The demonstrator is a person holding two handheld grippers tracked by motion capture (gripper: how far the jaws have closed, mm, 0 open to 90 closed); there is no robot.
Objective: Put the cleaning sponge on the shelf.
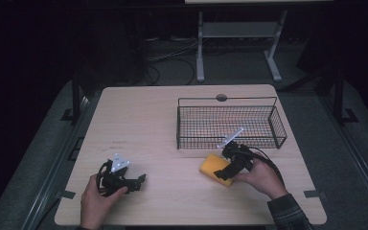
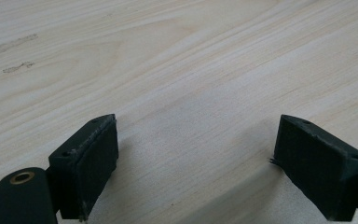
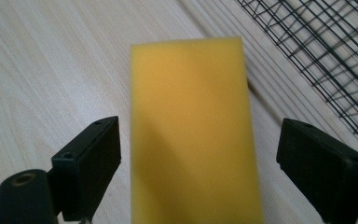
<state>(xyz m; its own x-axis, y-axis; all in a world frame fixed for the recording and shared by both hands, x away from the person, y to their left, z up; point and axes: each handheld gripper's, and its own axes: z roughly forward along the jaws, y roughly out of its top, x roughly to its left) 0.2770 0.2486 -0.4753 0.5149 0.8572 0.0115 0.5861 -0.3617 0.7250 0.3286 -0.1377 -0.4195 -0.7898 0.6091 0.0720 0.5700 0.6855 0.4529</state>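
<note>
Sponge (image 1: 213, 168), yellow and rectangular, lies flat on the wooden table (image 1: 148, 120), just in front of the black wire basket (image 1: 230, 125) on the table's right half. We note the right gripper (image 1: 226, 173) over the sponge's near end, held in the person's right hand (image 1: 263, 178). In the right gripper view the sponge (image 3: 193, 135) runs lengthwise between the two black jaws, which stand spread with a gap of bare table on each side; neither pad presses on it. The basket's mesh (image 3: 326, 51) crosses that view's upper right corner. We find the left gripper (image 1: 136, 182) well apart on the table's left near part, in the left hand (image 1: 96, 203). In the left gripper view its jaws stand wide, with bare wood (image 2: 191, 93) between them.
</note>
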